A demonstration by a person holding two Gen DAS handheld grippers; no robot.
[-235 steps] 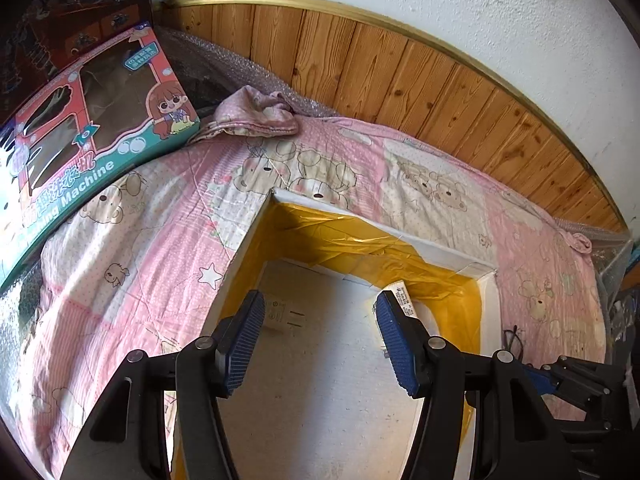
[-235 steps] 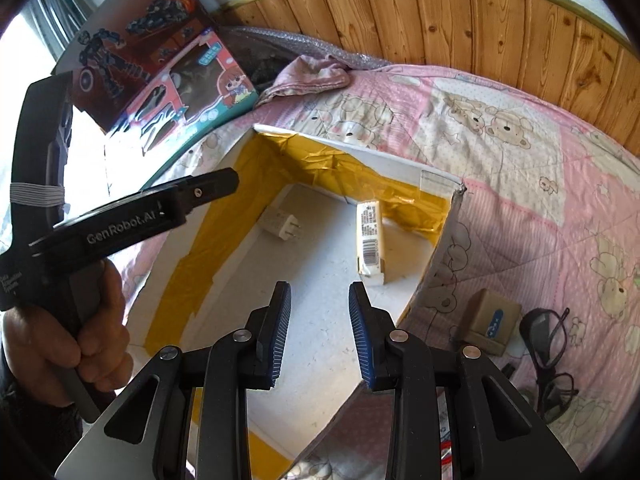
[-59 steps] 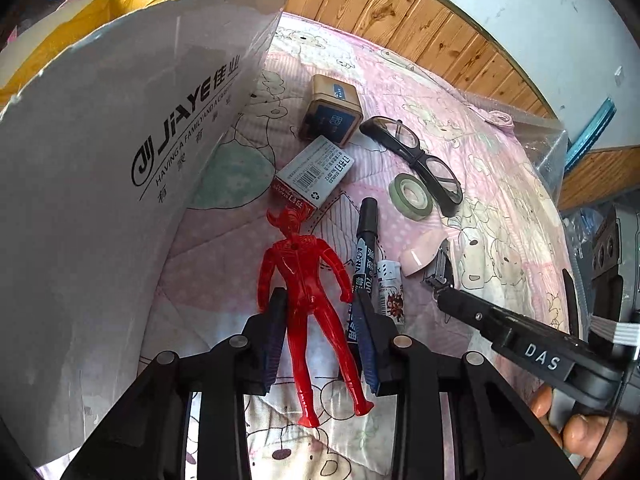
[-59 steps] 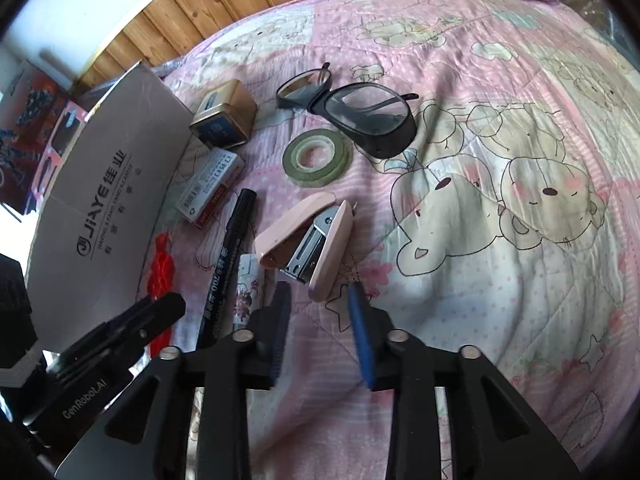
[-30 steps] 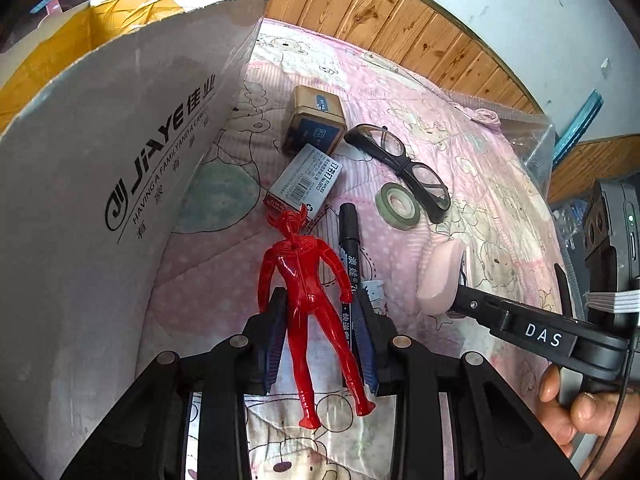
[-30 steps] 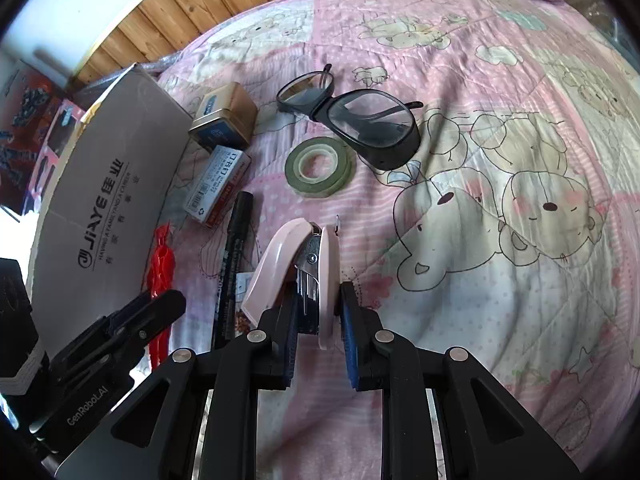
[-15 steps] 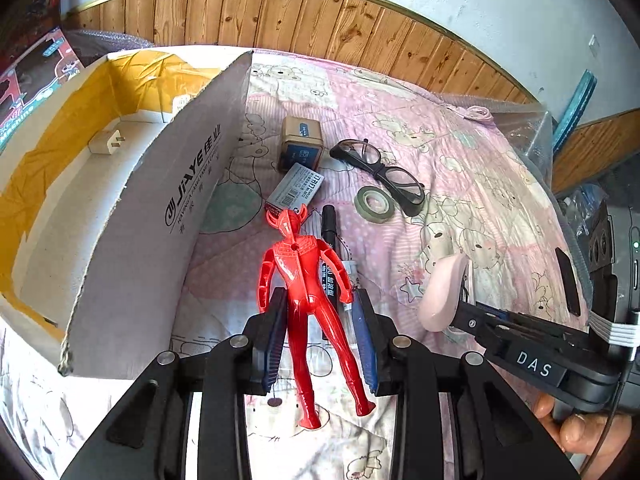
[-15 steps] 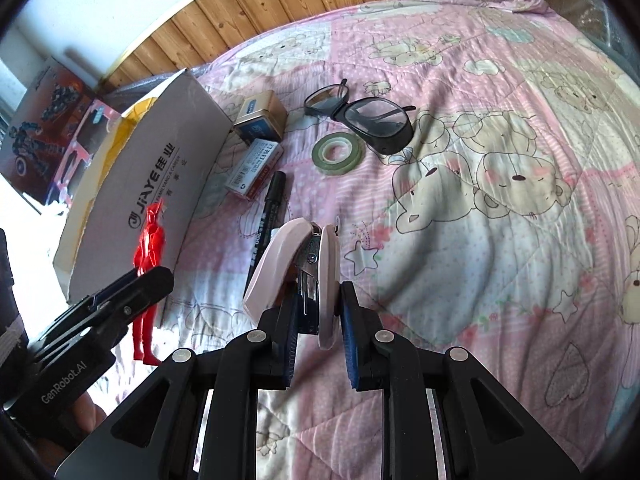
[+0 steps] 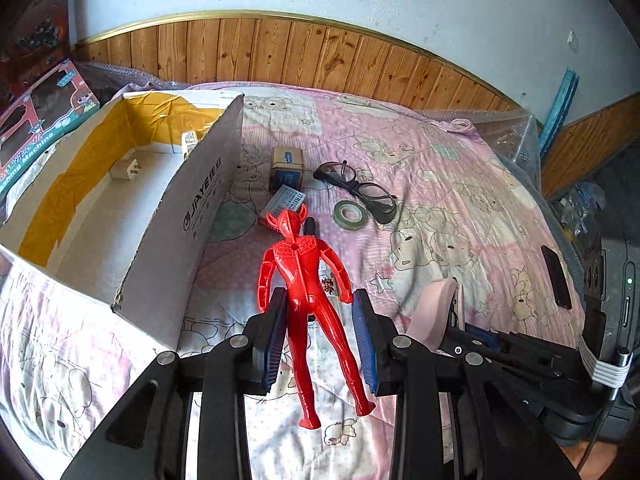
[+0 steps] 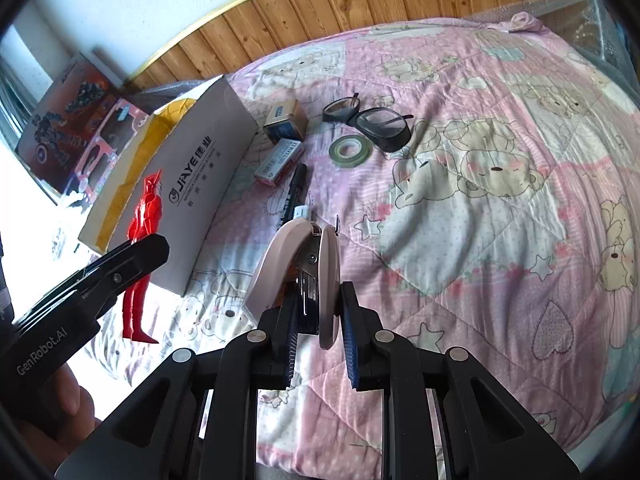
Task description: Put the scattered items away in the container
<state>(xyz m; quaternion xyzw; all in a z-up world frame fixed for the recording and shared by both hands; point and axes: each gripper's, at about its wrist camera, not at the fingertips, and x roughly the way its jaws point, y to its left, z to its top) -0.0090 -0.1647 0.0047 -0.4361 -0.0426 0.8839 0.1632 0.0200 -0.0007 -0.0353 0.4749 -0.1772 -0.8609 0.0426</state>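
Note:
My left gripper (image 9: 320,336) is shut on a red toy figure (image 9: 304,280), held up in the air to the right of the open cardboard box (image 9: 188,216). My right gripper (image 10: 318,336) is shut on a pink stapler (image 10: 300,264), also lifted above the bed. In the right wrist view the red toy figure (image 10: 144,236) hangs in front of the box (image 10: 200,184). On the quilt lie a black marker (image 10: 296,188), a green tape roll (image 10: 349,150), black glasses (image 10: 372,120), a small white carton (image 10: 280,164) and a tan tin (image 10: 286,120).
Inside the box lie a white plug adapter (image 9: 127,169) and a small labelled packet (image 9: 189,142). Toy boxes (image 9: 36,120) lean at the far left. A wooden wall panel (image 9: 320,56) runs behind the bed. A black device (image 9: 556,276) rests on the quilt's right side.
Both grippers have risen and pulled back from the quilt, carrying the red figure and the stapler; more of the box's inside and the wall shows now.

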